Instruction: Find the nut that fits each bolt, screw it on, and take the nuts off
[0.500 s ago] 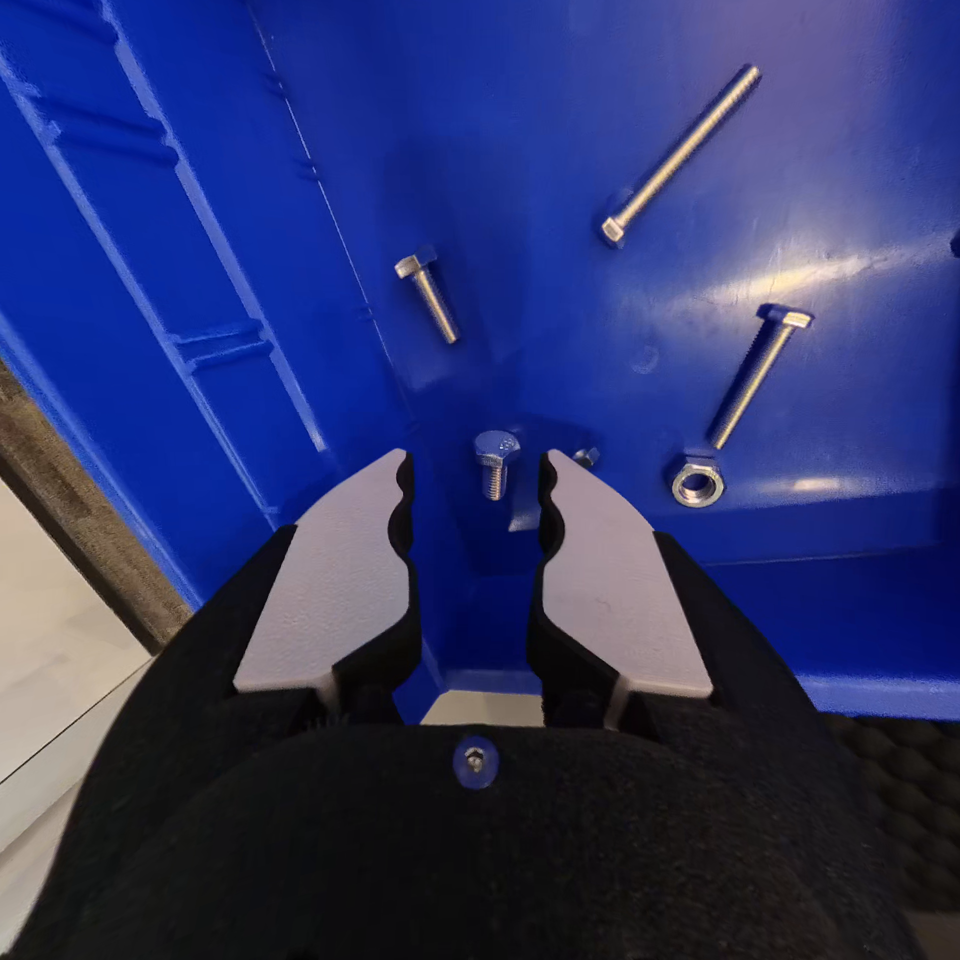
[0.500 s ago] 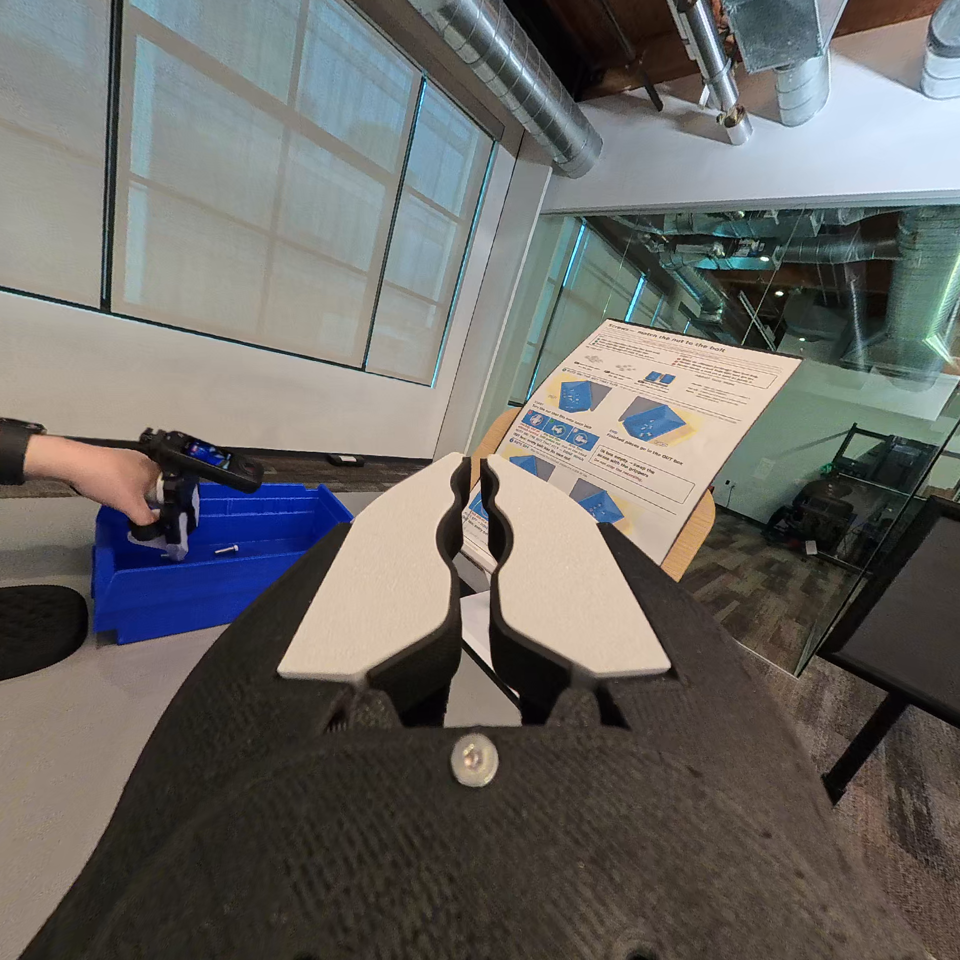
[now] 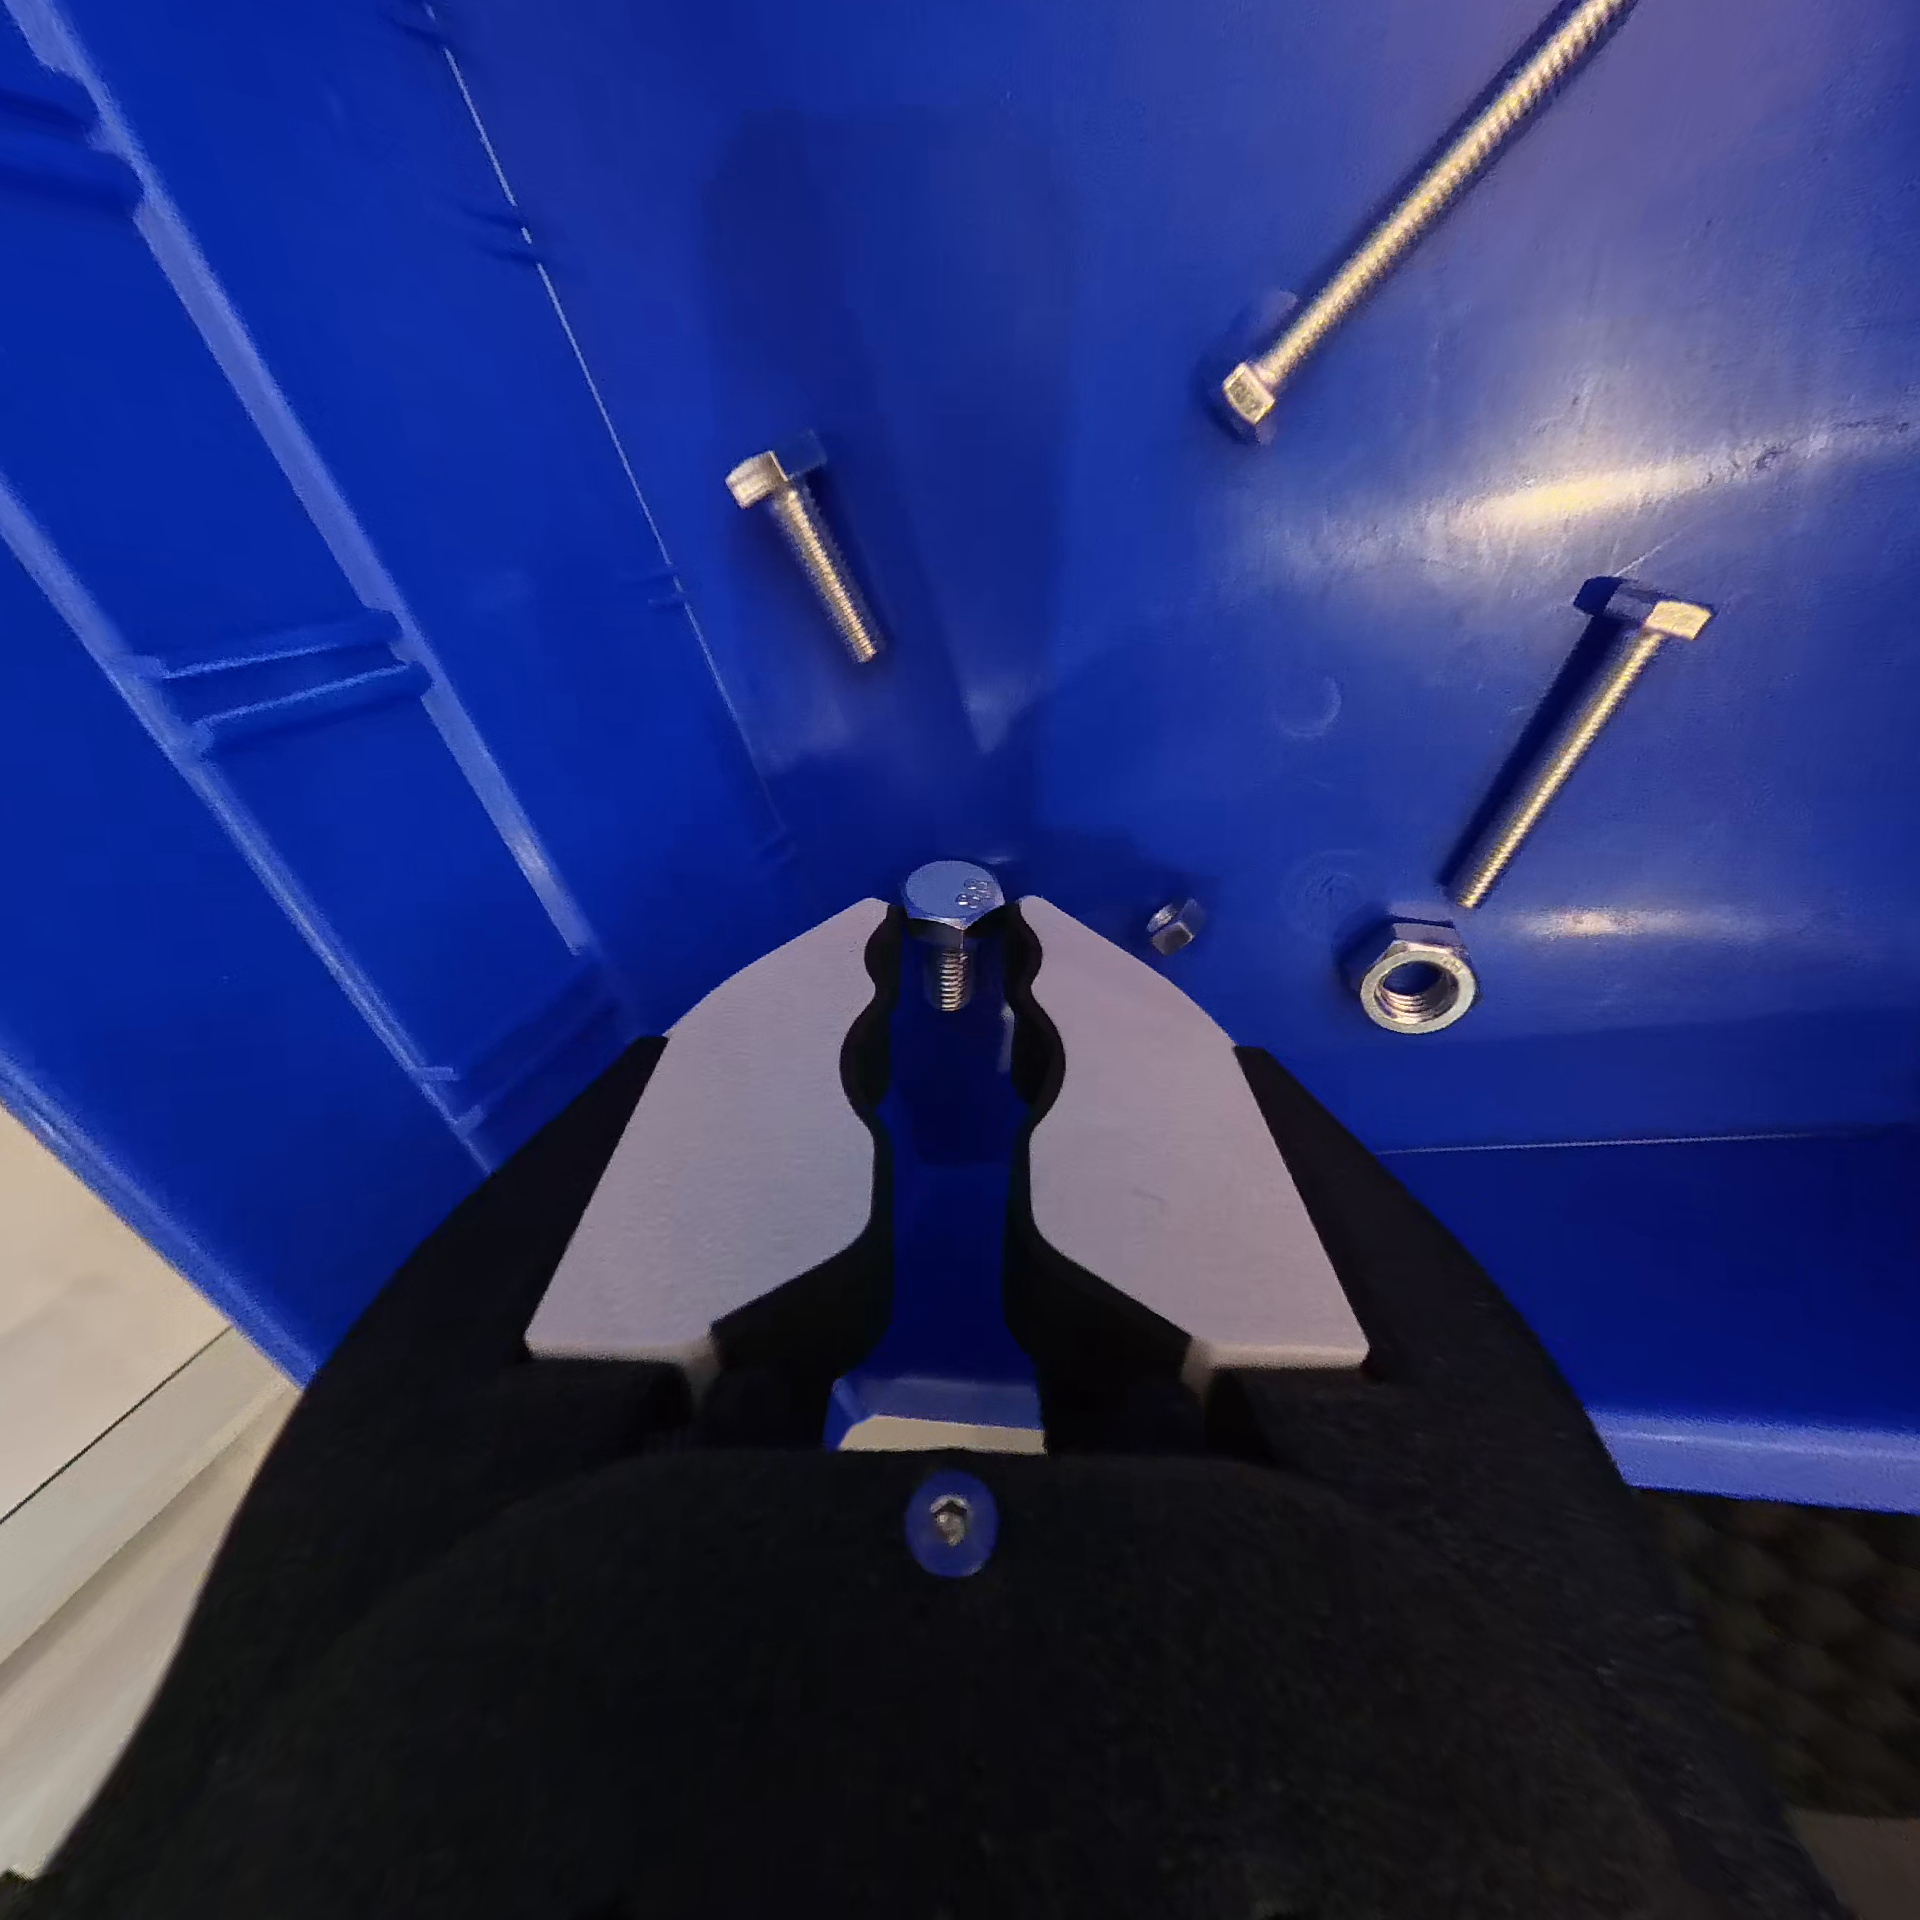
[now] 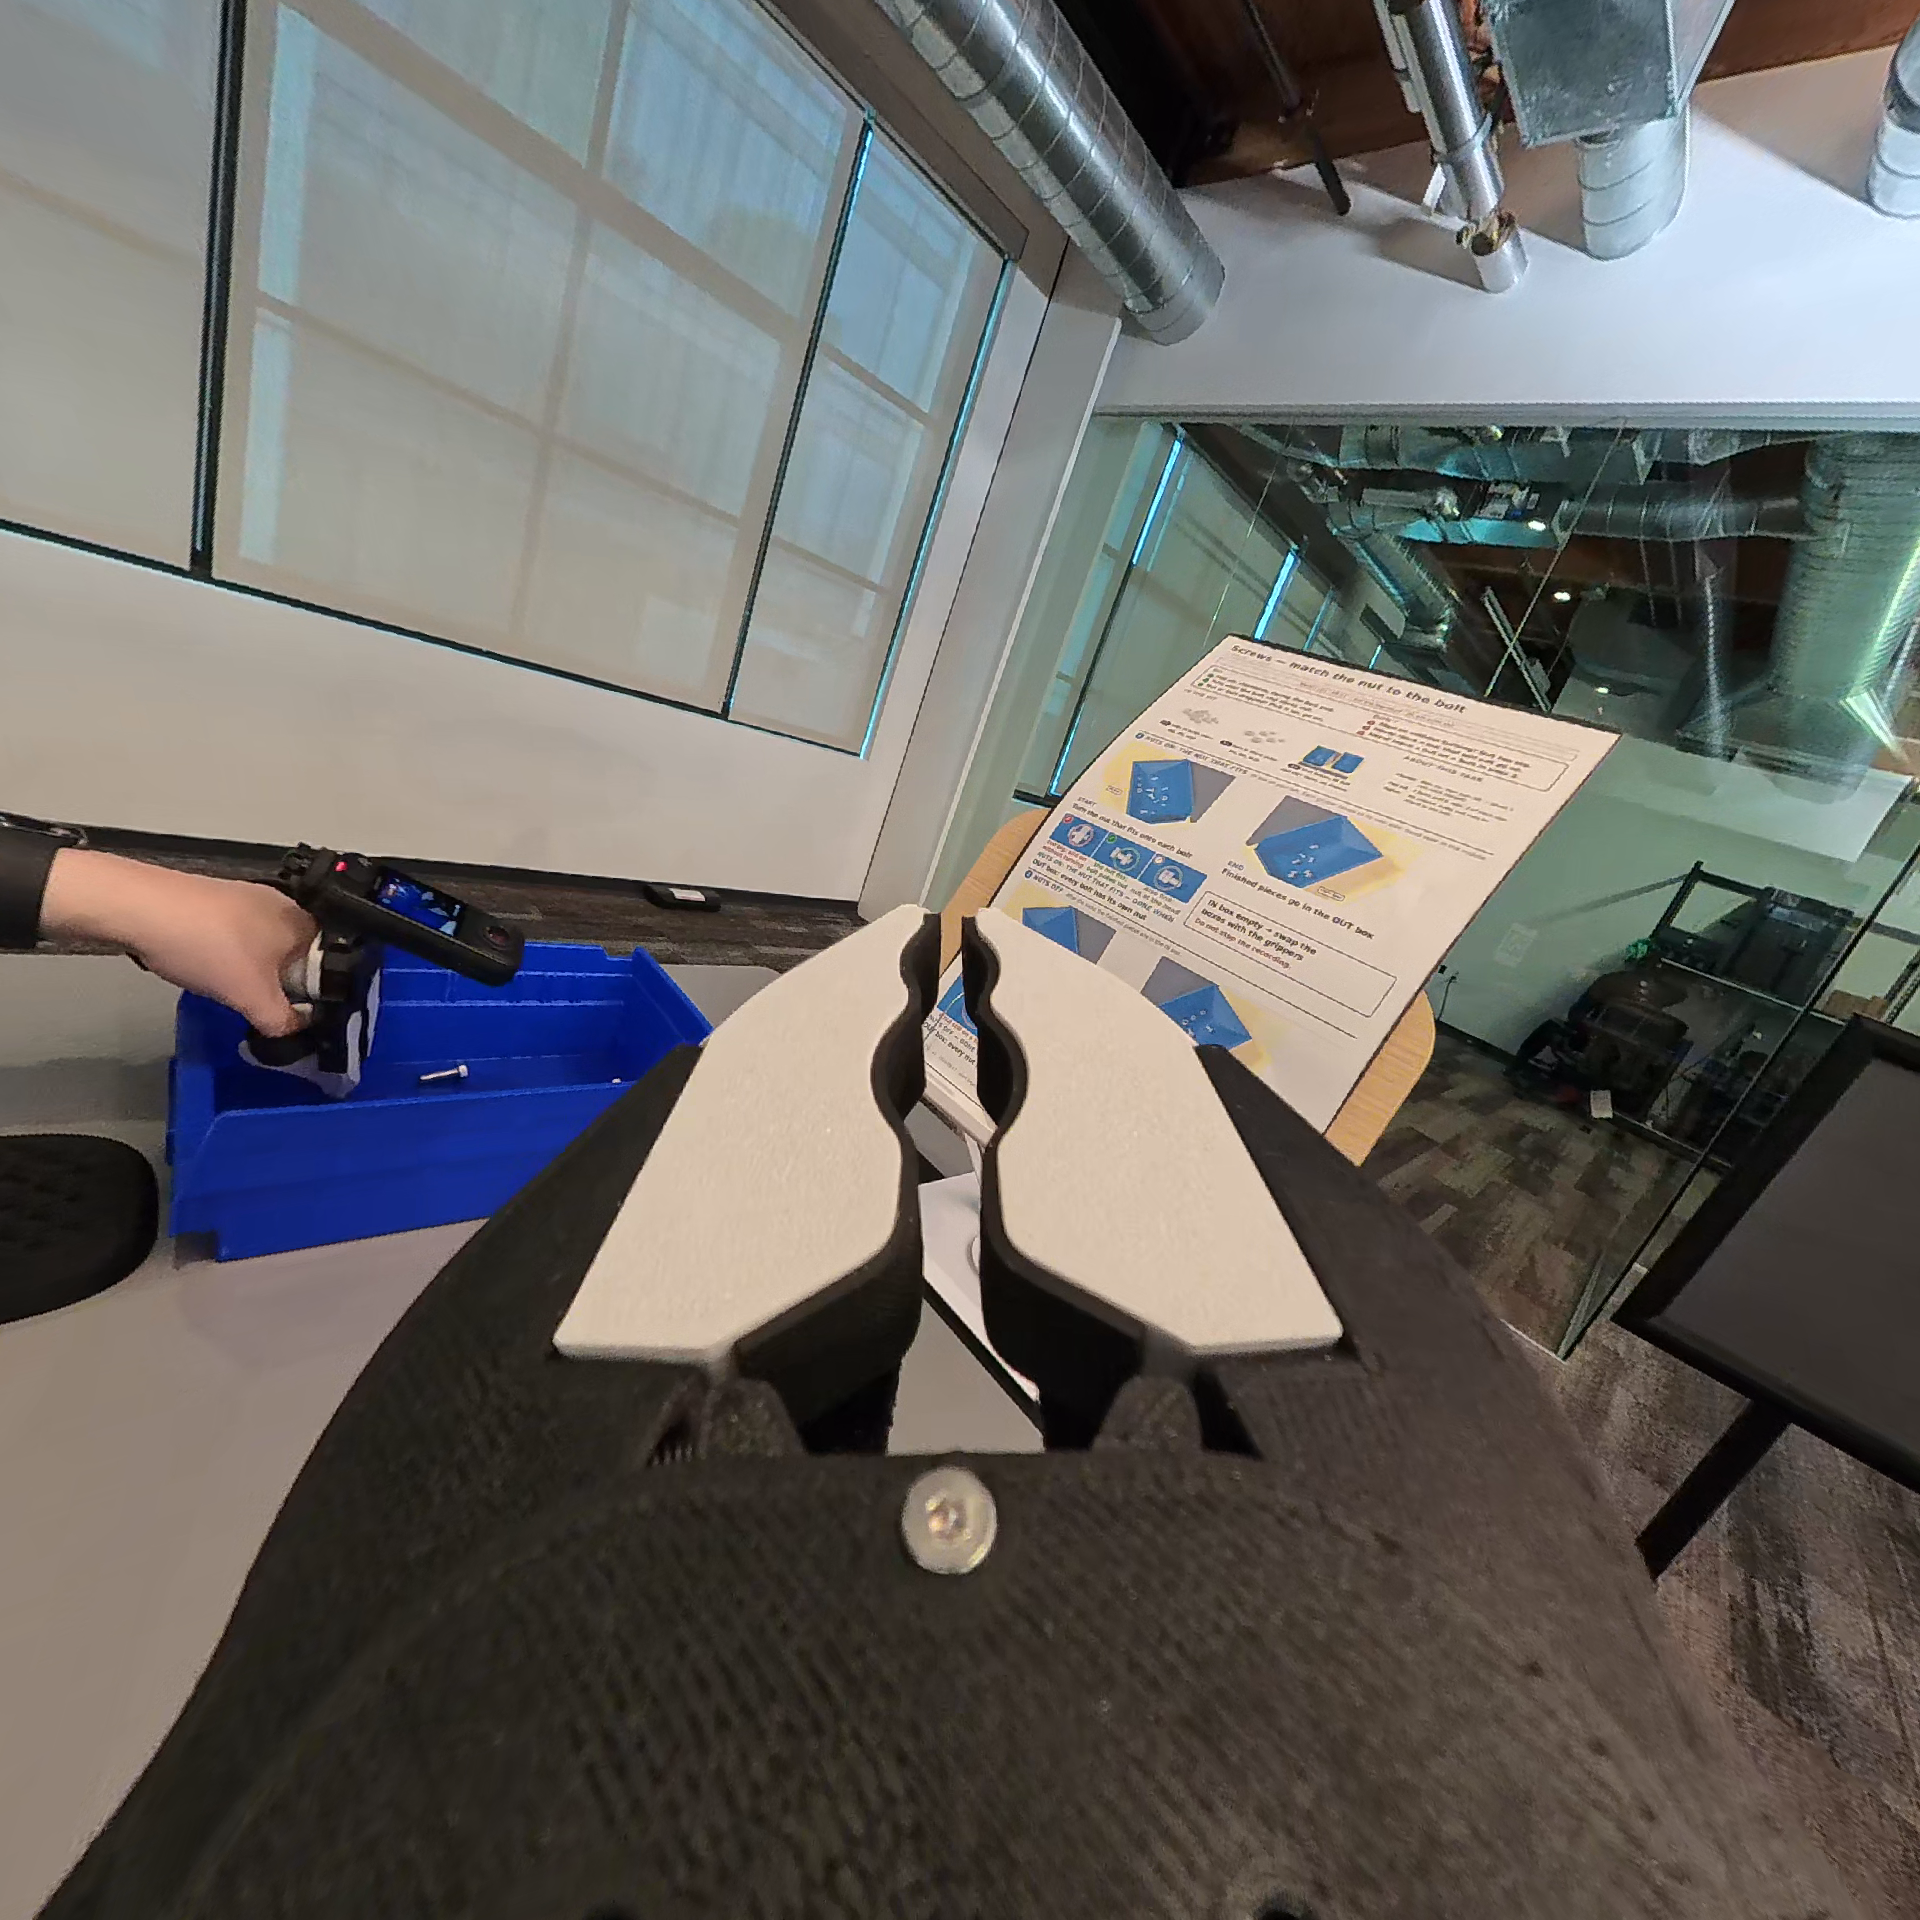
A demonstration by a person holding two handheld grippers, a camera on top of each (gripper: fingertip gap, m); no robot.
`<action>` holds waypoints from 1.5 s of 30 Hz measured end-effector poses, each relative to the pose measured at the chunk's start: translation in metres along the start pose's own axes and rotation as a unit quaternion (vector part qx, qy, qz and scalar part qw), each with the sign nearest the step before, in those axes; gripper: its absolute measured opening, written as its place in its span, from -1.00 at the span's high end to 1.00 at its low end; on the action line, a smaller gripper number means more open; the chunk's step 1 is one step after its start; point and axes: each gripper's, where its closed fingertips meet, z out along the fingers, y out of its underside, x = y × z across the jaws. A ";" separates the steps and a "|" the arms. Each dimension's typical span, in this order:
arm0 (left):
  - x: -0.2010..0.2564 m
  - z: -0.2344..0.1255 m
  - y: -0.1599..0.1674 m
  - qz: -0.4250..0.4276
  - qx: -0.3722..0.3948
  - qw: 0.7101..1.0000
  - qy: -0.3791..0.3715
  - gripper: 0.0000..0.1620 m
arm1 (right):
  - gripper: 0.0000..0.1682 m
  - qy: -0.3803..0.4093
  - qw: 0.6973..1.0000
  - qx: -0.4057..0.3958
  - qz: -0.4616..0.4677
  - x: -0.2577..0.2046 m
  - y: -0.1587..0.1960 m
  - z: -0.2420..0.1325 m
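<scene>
Bin point(image 3: 312, 623) floor: short bolt point(image 3: 951, 940) front, large nut point(image 3: 1415, 987) right, long bolt point(image 3: 1423, 208) behind

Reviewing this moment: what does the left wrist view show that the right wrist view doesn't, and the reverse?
Only the left wrist view shows the left gripper closed on the short bolt, plus a large nut, a small nut and two of the three loose bolts.

Only the right wrist view shows the right gripper, nearly shut and empty, the instruction board, windows and the person's hand.

Both show the blue bin.
</scene>
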 end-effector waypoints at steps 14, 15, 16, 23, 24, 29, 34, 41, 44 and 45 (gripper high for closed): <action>0.026 -0.139 -0.052 -0.006 0.270 0.956 0.117 0.78 | 0.92 -0.069 0.997 -0.037 0.030 -0.033 0.027 0.031; 0.043 -0.163 -0.062 -0.008 0.315 0.934 0.168 0.78 | 0.92 -0.088 0.994 -0.042 0.038 -0.045 0.033 0.038; 0.061 -0.187 -0.070 -0.011 0.353 0.910 0.219 0.79 | 0.90 -0.110 0.991 -0.049 0.050 -0.058 0.039 0.046; 0.172 -0.281 -0.102 0.002 0.474 0.738 0.480 0.78 | 0.78 -0.223 0.954 -0.089 0.181 -0.154 0.102 0.094; 0.183 -0.286 -0.104 0.007 0.477 0.723 0.501 0.78 | 0.74 -0.217 0.951 -0.080 0.203 -0.160 0.109 0.099; 0.218 -0.293 -0.114 0.029 0.493 0.697 0.520 0.79 | 0.70 -0.222 0.926 -0.064 0.297 -0.181 0.128 0.109; 0.234 -0.295 -0.113 0.044 0.500 0.682 0.532 0.78 | 0.77 -0.224 0.909 -0.037 0.349 -0.183 0.130 0.110; 0.230 -0.292 -0.111 0.045 0.507 0.681 0.526 0.78 | 0.88 -0.244 0.905 -0.022 0.347 -0.185 0.126 0.108; 0.229 -0.288 -0.108 0.050 0.499 0.684 0.529 0.78 | 0.88 -0.265 0.901 -0.043 0.341 -0.190 0.129 0.108; 0.226 -0.286 -0.107 0.050 0.501 0.687 0.524 0.72 | 0.88 -0.276 0.898 -0.065 0.337 -0.193 0.133 0.107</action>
